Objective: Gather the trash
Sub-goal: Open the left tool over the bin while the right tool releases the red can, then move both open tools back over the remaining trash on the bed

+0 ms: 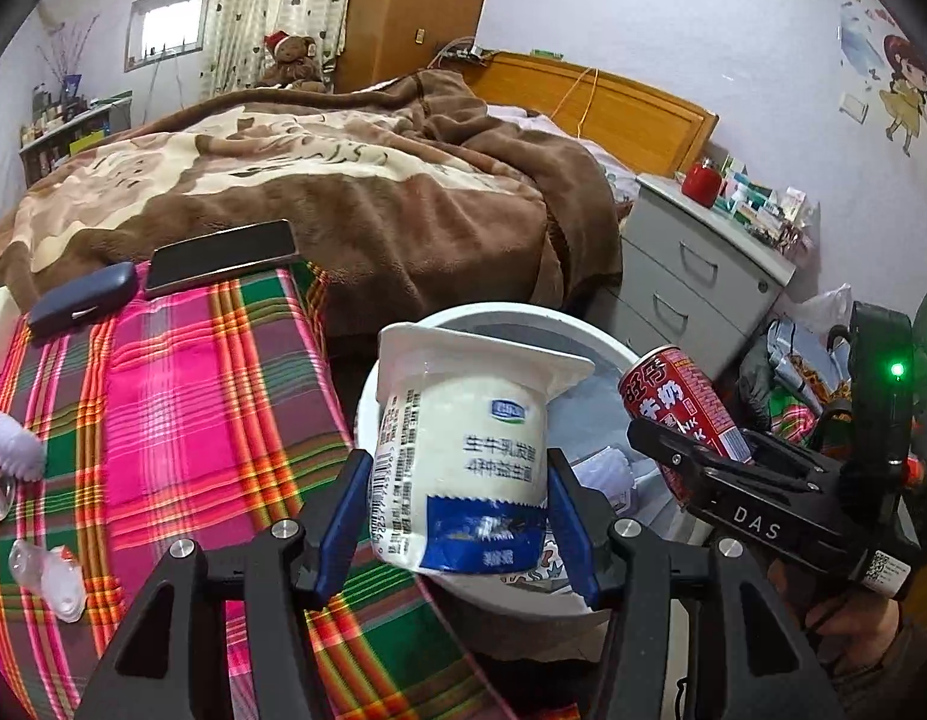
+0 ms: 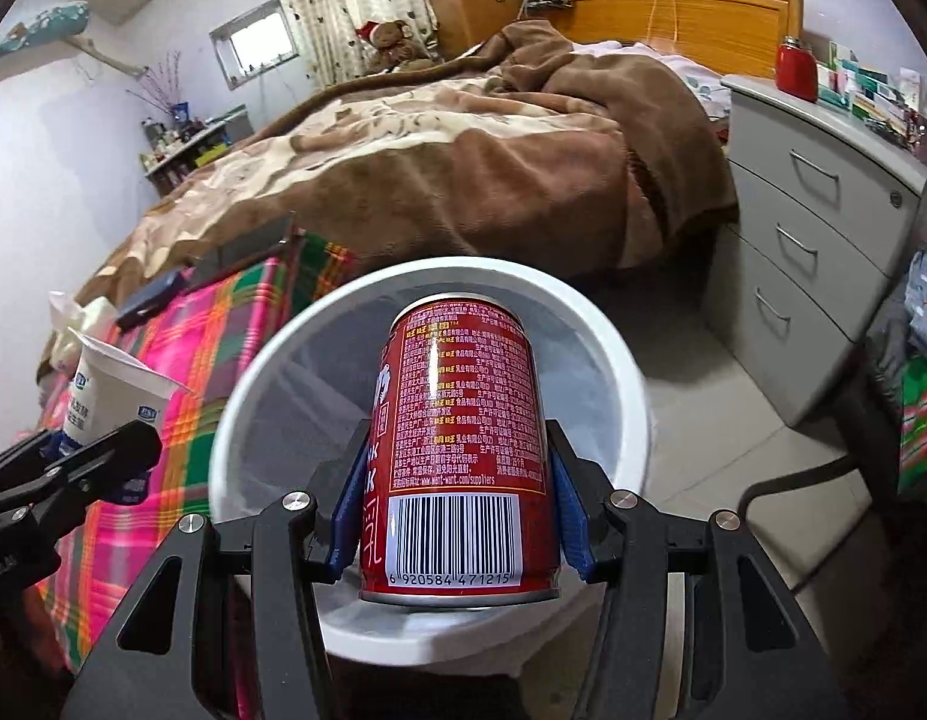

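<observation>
Left gripper (image 1: 457, 525): blue-padded fingers (image 1: 337, 522) pinch a white plastic yogurt cup with blue label (image 1: 463, 450) at its lower half, centre of left wrist view. Cup sits tilted, wide rim toward upper frame, held over near rim of the round white plastic trash bin (image 1: 511, 315). Same cup appears at left edge of right wrist view (image 2: 112, 393), beside the bin, not inside it.

Right gripper (image 2: 460, 516): blue pads (image 2: 349, 510) clamp a red metal drink can w/ barcode (image 2: 463, 438) on both sides, bottom centre of right wrist view. Can held directly above the bin opening (image 2: 241, 396); barcode end toward camera. In left wrist view the can (image 1: 679, 408) shows at right of frame, gripped by the black tool, tilted over the bin's right rim.

Bin interior: grey liner; crumpled white paper (image 1: 607, 468) partly visible at bottom in left wrist view.

Surroundings, left wrist view: pink-green plaid cloth (image 1: 181, 420) at lower left, just beside bin. On it, upper left: dark blue glasses case (image 1: 82, 300) and black smartphone (image 1: 223, 255), close together; contact cannot be confirmed. Clear plastic blister pieces (image 1: 49, 582) at left edge. Brown-cream blanket on bed (image 1: 343, 180) fills mid frame. Grey drawer cabinet (image 1: 703, 276) at right w/ red jar (image 1: 700, 183) on top.
</observation>
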`<action>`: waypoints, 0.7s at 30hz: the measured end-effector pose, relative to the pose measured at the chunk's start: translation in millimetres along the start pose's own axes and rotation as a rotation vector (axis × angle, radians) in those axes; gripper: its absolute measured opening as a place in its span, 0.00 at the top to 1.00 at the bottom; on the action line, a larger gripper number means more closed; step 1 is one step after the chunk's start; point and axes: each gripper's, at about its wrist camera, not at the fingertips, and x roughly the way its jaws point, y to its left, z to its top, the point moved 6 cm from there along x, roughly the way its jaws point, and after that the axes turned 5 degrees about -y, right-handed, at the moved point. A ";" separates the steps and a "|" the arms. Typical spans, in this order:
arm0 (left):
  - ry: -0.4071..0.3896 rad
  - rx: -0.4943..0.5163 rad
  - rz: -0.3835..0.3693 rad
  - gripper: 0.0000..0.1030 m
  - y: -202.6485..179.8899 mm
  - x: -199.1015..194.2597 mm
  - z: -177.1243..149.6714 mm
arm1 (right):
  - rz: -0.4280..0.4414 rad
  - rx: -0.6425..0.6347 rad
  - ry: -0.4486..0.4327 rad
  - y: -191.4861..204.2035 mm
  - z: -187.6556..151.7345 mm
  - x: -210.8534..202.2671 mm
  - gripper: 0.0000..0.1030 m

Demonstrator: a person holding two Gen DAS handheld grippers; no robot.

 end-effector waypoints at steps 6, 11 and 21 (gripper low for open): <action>0.002 -0.013 -0.004 0.29 -2.6 8.9 0.2 | -0.024 0.002 -0.002 -8.5 -0.9 -1.6 0.42; 0.001 -0.028 -0.002 0.29 0.0 6.4 -1.8 | -0.010 0.013 -0.033 -8.4 2.3 -10.2 0.40; -0.027 -0.043 0.018 0.29 15.7 -19.1 -7.2 | 0.013 0.015 -0.044 7.6 -1.3 -16.6 0.40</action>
